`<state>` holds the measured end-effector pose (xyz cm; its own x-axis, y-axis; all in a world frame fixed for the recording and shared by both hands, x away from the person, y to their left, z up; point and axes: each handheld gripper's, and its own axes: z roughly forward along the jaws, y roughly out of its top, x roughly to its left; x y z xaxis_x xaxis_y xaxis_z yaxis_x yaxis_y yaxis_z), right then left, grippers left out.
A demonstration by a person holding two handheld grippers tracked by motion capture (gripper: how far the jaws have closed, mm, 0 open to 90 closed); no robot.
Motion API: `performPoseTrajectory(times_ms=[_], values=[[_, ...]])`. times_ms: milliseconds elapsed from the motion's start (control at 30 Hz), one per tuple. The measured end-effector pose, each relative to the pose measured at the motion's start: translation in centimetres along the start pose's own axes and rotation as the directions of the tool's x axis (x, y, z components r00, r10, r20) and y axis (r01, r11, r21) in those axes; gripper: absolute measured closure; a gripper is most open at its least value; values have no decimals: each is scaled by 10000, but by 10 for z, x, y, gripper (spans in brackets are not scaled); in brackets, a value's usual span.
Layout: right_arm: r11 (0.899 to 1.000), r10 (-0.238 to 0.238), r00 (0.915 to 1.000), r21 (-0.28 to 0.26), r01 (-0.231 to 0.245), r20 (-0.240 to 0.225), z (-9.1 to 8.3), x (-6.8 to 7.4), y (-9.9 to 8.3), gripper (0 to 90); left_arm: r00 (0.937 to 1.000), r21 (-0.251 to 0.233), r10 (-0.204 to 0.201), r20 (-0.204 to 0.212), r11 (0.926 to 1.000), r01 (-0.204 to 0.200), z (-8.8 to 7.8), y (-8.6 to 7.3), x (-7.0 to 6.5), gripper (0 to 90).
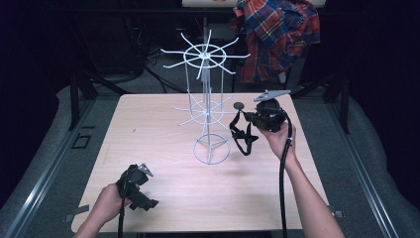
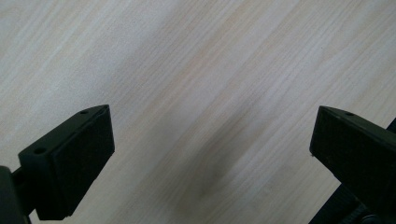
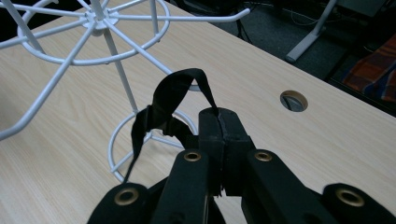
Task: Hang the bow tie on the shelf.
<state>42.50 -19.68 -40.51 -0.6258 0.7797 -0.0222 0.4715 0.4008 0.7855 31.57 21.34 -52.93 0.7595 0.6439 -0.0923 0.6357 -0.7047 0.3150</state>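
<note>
A pale wood-grain counter (image 1: 163, 198) carries a white wire display stand (image 1: 210, 106) with a round ring base and two tiers of radiating hooked arms, standing near the middle toward the far side. The right gripper (image 1: 247, 117), held up in the person's right hand (image 1: 278, 136) just right of the stand, has its jaws pressed shut on a black fabric strap (image 1: 241, 135), which hangs in loose loops below the jaws, above the counter and beside the stand's ring base. In the right gripper view the strap (image 3: 163, 105) arches up from the closed jaws in front of the stand's lower ring. The left gripper (image 1: 148, 204) rests low at the near left of the counter in the left hand (image 1: 106, 201); its jaws stand wide apart over bare wood, holding nothing. A round cable hole (image 1: 239, 105) sits in the counter beyond the strap, and a red and blue plaid shirt (image 1: 277, 34) hangs beyond the far edge.
</note>
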Motion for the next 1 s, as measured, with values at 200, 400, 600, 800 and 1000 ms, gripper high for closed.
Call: performPoseTrajectory(times_ms=[200,400,600,800,1000], values=[[10000,66,9999,58,-66,-106,4,0,-1,895,10000,-3,-6,-6,10000,6,0,0,0,0],[10000,6,9998,37,-5,-174,5,2,-1,894,10000,15,-18,-24,10000,18,0,0,0,0],[9998,-15,9996,200,21,-269,7,4,-1,894,10000,4,-14,-11,10000,14,0,-1,0,0],[9996,-64,9995,272,72,-302,11,6,-2,894,10000,82,-15,-35,10000,15,0,-1,0,1],[9997,-76,9993,214,83,-359,12,10,0,893,10000,102,-13,-51,9999,14,1,0,-1,1]])
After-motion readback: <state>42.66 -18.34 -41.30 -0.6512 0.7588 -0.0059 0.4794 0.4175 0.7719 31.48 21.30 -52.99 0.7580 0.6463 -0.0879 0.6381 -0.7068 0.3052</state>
